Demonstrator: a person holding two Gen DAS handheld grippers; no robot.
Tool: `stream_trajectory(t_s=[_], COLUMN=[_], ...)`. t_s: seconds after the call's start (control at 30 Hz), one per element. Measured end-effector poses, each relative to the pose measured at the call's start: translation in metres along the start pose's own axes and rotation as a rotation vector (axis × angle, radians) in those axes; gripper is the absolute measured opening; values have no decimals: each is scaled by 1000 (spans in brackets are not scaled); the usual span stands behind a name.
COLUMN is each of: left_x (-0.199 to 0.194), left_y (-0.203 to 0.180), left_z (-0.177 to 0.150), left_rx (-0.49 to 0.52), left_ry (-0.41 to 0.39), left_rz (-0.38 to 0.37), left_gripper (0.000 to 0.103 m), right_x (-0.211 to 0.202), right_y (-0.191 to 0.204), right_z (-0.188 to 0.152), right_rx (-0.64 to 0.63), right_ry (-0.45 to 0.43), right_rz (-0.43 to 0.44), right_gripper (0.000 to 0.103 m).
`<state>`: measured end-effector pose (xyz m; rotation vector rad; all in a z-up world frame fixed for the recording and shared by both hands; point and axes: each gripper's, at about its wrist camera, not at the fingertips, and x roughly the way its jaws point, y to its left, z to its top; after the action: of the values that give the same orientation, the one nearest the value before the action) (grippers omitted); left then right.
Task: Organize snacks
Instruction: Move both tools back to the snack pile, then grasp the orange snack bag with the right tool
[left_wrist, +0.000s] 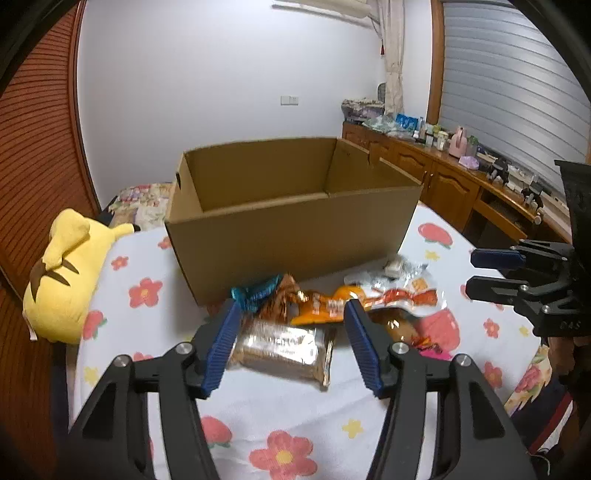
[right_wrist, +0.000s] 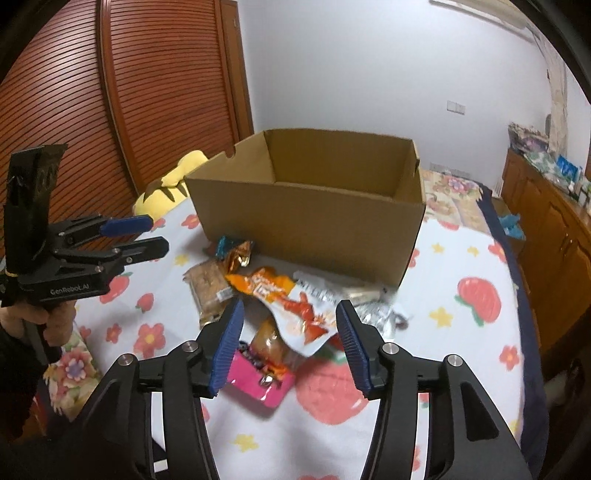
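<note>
An open cardboard box (left_wrist: 295, 229) (right_wrist: 306, 229) stands on the flowered bedsheet (left_wrist: 295, 417); what shows of its inside is bare. In front of it lies a pile of snacks: a clear pack of brown crackers (left_wrist: 280, 350) (right_wrist: 208, 291), an orange packet (left_wrist: 321, 306) (right_wrist: 258, 284), a white and red packet (left_wrist: 402, 295) (right_wrist: 306, 314), a pink packet (right_wrist: 255, 380) and silver wrappers (left_wrist: 402, 266) (right_wrist: 376, 314). My left gripper (left_wrist: 291, 304) (right_wrist: 159, 233) hangs open above the cracker pack. My right gripper (right_wrist: 290, 302) (left_wrist: 472, 273) hangs open above the white and red packet. Neither touches a snack.
A yellow plush toy (left_wrist: 66, 273) (right_wrist: 173, 181) lies left of the box. A louvred wooden wardrobe (right_wrist: 147, 92) stands behind it. A low wooden cabinet (left_wrist: 443, 177) crowded with small items runs along the right wall. A hand (right_wrist: 55, 317) holds the left gripper's handle.
</note>
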<state>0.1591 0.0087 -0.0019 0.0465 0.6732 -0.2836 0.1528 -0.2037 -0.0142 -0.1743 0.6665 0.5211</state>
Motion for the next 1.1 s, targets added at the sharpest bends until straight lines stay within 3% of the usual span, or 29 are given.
stream_trajectory(t_s=[0.3,1.1], left_x=[21,34], left_y=[1,13], left_z=[-23,-45], left_rx=[-10,-38], left_ry=[47,84], left_rz=[-6,-11], left_gripper=[65,66], right_x=[24,99], right_y=[8,15], right_z=[-21,11], right_rx=[16,-157], right_ry=[45,204], right_rz=[12,-12], right_gripper=[54,59])
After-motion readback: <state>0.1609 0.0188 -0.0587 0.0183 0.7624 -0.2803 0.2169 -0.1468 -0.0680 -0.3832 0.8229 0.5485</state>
